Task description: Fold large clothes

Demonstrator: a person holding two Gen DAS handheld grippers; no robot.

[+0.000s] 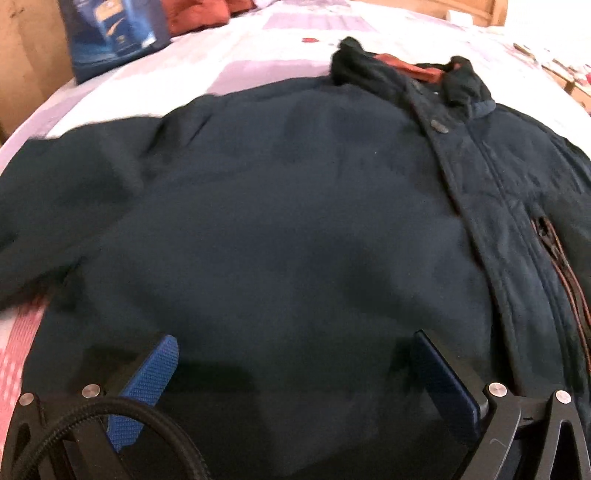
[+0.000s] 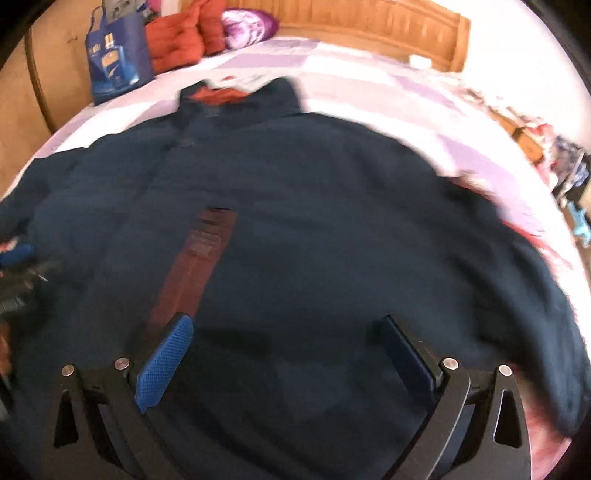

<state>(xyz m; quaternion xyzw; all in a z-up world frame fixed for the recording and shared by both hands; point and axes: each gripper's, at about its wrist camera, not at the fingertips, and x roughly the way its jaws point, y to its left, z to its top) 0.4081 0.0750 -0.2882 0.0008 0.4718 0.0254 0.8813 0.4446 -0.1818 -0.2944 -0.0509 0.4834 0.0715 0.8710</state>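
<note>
Jacket spread flat on the bed, both grippers over its near hem.

The dark navy zip-front jacket (image 1: pixel 295 206) lies on the pale patchwork bedspread (image 1: pixel 258 48), collar (image 1: pixel 406 70) toward the far wooden headboard (image 2: pixel 351 26). The left gripper (image 1: pixel 295 373) sits over the near hem, left of the zip placket (image 1: pixel 476 206); the right gripper (image 2: pixel 288 350) sits right of it. Beyond the collar, at the bed's far left, stands a blue printed gift bag (image 2: pixel 114 62), with rust-red cushions (image 2: pixel 181 40) right of it.
</note>
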